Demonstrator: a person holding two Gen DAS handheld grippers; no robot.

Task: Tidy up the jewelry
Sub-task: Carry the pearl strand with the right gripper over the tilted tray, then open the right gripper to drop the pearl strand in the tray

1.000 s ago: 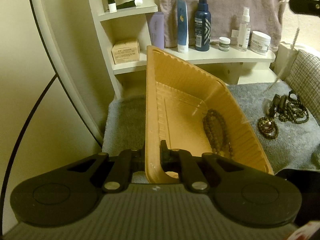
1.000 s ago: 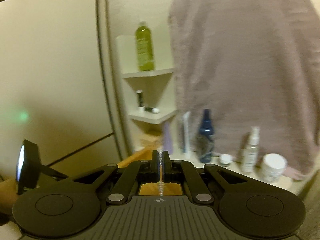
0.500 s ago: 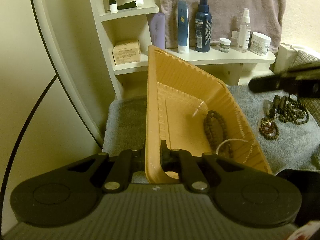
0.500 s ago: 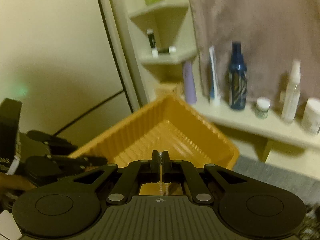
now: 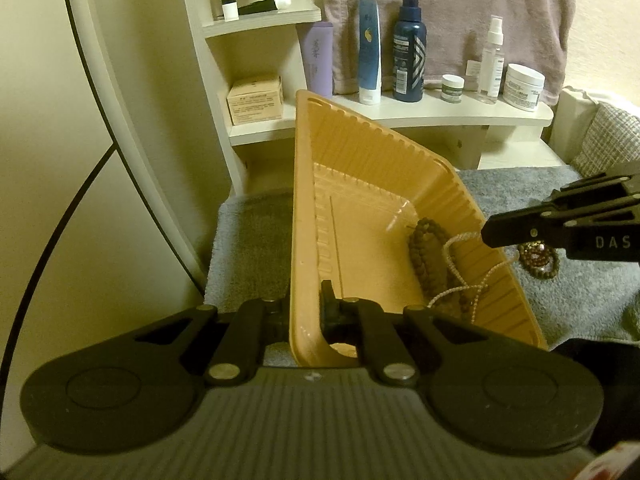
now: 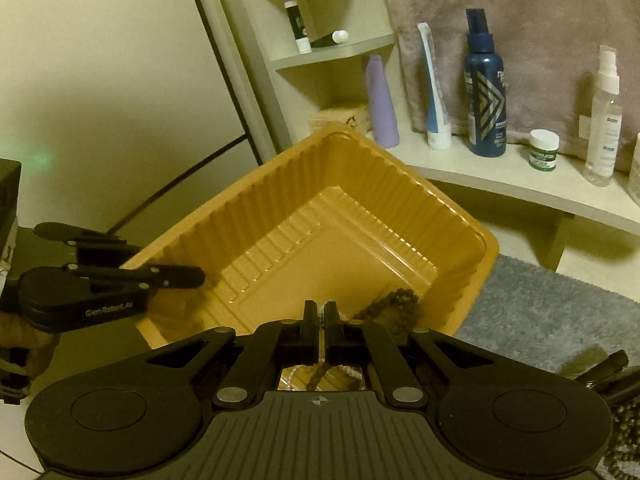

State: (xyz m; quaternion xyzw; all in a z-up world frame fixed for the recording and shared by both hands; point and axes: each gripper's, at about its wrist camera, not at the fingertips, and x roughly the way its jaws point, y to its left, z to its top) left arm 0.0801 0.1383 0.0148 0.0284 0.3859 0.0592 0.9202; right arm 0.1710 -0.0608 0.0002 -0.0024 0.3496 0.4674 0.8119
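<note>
Since a second ago the right gripper (image 5: 490, 236) has dropped to the ribbed orange plastic tray (image 5: 360, 168), at three o'clock of it — its jaws still pinch the pale beaded strand (image 5: 452, 268), now partly coiled over the dark brown bead bracelet (image 5: 426, 256) inside. The left gripper (image 5: 305, 312) stays clamped on the tilted tray's wall. Best lower further before letting go — the strand's tail crosses the rim.
</note>
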